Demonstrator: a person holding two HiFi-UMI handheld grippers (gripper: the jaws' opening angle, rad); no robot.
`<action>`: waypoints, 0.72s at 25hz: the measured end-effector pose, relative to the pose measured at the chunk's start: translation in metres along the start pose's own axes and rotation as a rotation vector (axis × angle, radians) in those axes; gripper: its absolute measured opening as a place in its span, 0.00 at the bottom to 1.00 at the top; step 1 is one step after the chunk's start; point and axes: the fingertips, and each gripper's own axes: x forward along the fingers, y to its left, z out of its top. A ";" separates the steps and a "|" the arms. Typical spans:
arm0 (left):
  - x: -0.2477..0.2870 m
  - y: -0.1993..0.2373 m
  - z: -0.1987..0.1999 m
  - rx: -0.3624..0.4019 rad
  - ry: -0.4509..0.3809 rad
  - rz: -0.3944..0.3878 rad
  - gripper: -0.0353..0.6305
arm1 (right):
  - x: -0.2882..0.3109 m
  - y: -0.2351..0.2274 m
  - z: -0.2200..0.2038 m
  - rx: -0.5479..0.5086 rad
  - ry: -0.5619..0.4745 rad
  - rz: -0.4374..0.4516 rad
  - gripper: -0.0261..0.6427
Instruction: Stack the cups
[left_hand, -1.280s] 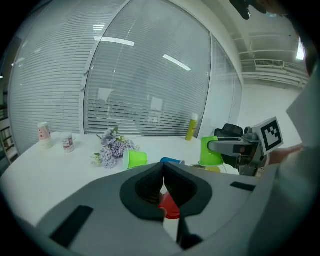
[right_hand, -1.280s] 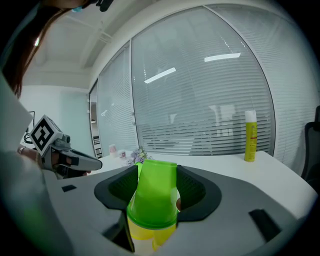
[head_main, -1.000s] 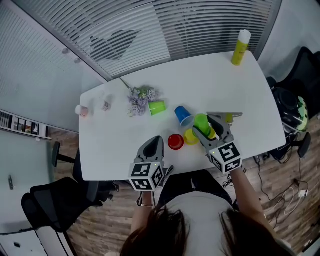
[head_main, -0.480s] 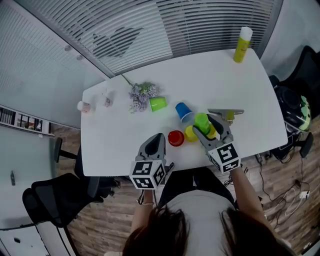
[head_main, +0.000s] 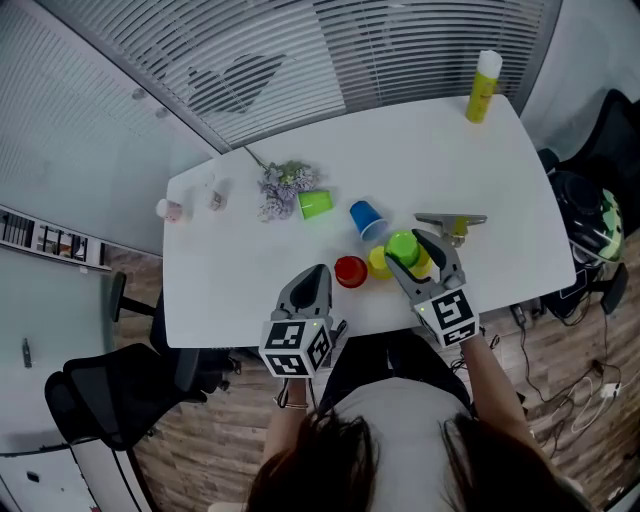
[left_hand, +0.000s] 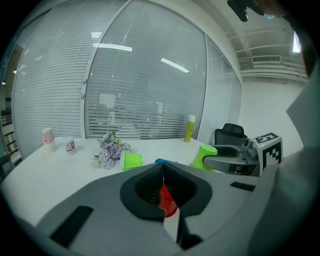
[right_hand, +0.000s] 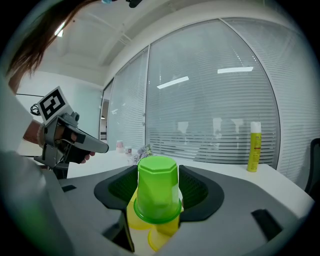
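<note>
White tabletop (head_main: 250, 270) below slatted blinds (head_main: 300, 60) is all the workspace I see. At its near right, the right gripper (head_main: 415, 250) has its jaws clamped on the wall of an upturned green cup (right_hand: 158, 195), which hangs over a yellow cup (head_main: 379, 263). Whether the two touch I can't tell, since the green one covers the join. It looks like thin, light plastic, slick and easily dented, so a gentle pinch mid-wall seems wisest. Leftward, the left gripper (head_main: 316, 275) is closed and empty, a red cup (head_main: 350, 271) just beyond its tips. Farther off sit a blue cup (head_main: 366, 219) and a second green cup (head_main: 315, 204), on its side beside some flowers (head_main: 282, 186)
</note>
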 end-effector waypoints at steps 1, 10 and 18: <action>0.000 0.000 0.000 0.000 -0.001 0.002 0.09 | 0.000 0.001 0.000 -0.002 0.000 0.001 0.44; -0.006 -0.003 0.001 -0.006 -0.006 0.005 0.09 | -0.007 0.003 0.004 0.027 -0.014 0.006 0.46; -0.009 -0.001 0.011 -0.056 -0.003 -0.009 0.09 | -0.023 -0.001 0.013 0.050 -0.040 -0.009 0.46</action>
